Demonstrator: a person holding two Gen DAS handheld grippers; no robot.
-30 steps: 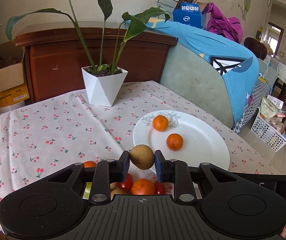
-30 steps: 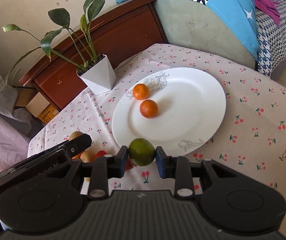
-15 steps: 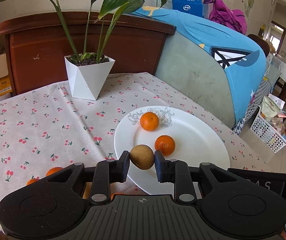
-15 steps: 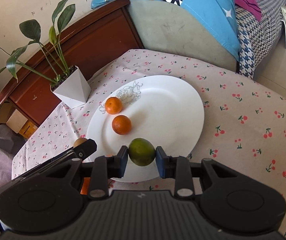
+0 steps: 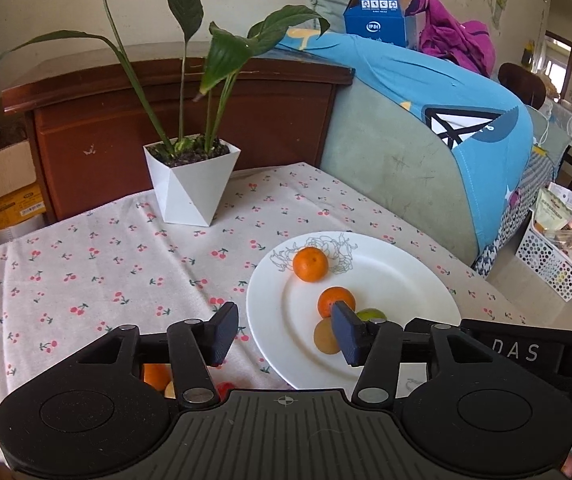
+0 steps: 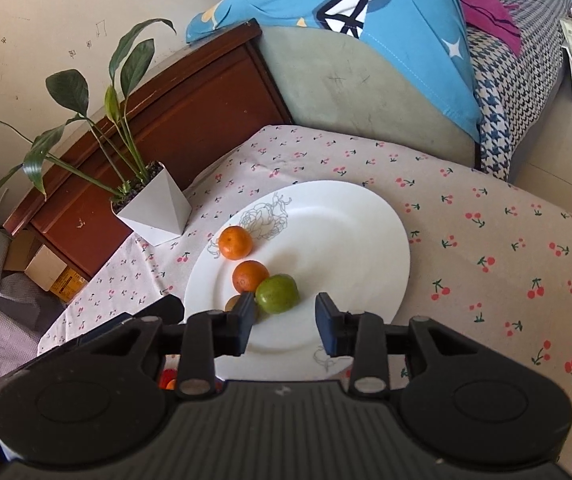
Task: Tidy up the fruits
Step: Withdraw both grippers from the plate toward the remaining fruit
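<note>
A white plate [image 5: 405, 280] [image 6: 345, 220] lies on the cherry-print tablecloth. On it are two oranges [image 5: 310, 264] [image 5: 335, 300] [image 6: 236, 242] [image 6: 250, 276], a green fruit [image 6: 277, 293] [image 5: 371, 314] and a brown kiwi [image 5: 325, 336] [image 6: 233, 303], close together near the plate's front left. My left gripper [image 5: 286, 338] is open and empty, its right finger in front of the kiwi. My right gripper [image 6: 284, 328] is open and empty, just behind the green fruit.
A potted plant in a white pot [image 5: 192, 184] [image 6: 154, 212] stands at the table's back. More fruit [image 5: 156, 376] shows under the left gripper. A wooden cabinet [image 5: 166, 120] and a sofa with blue cover [image 5: 425, 120] stand behind the table.
Both grippers opened. The kiwi left the left gripper and the green fruit left the right gripper; both now rest on the plate beside the oranges.
</note>
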